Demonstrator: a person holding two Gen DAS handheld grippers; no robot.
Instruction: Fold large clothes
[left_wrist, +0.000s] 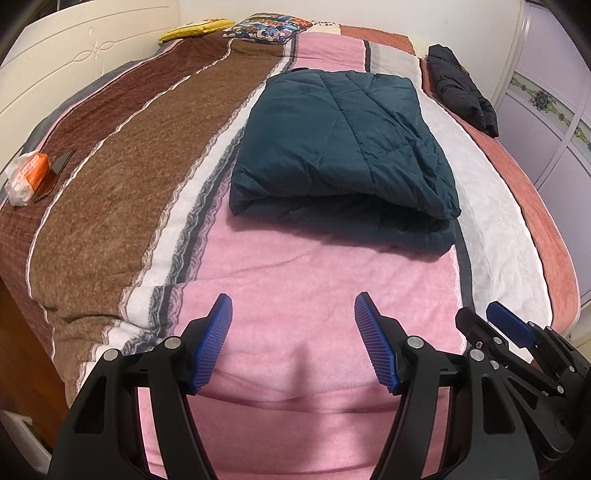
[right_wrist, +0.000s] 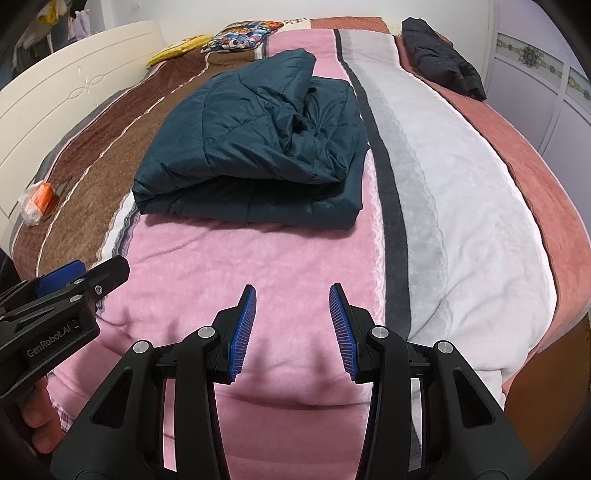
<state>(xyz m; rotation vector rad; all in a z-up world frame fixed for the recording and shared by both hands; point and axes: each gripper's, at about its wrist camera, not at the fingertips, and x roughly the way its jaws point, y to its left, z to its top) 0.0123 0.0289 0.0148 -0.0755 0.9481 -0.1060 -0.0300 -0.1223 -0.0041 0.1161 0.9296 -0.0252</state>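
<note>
A dark teal quilted jacket (left_wrist: 343, 147) (right_wrist: 255, 151) lies folded in a thick bundle on the pink stripe of the bedspread (left_wrist: 295, 266), well ahead of both grippers. My left gripper (left_wrist: 293, 310) hovers over the pink blanket near the bed's front edge, its blue pads wide apart with nothing between them. My right gripper (right_wrist: 292, 299) hangs beside it to the right, jaws partly spread and empty. Each gripper shows at the edge of the other's view: the right gripper (left_wrist: 495, 314) and the left gripper (right_wrist: 92, 273).
A black padded garment (left_wrist: 458, 88) (right_wrist: 443, 59) lies at the far right of the bed. A patterned pillow (left_wrist: 266, 27) and a yellow item (left_wrist: 195, 29) sit at the head. An orange packet (left_wrist: 27, 177) and a dark phone (left_wrist: 57, 170) rest by the white headboard (left_wrist: 74, 51). A wardrobe (left_wrist: 554, 110) stands right.
</note>
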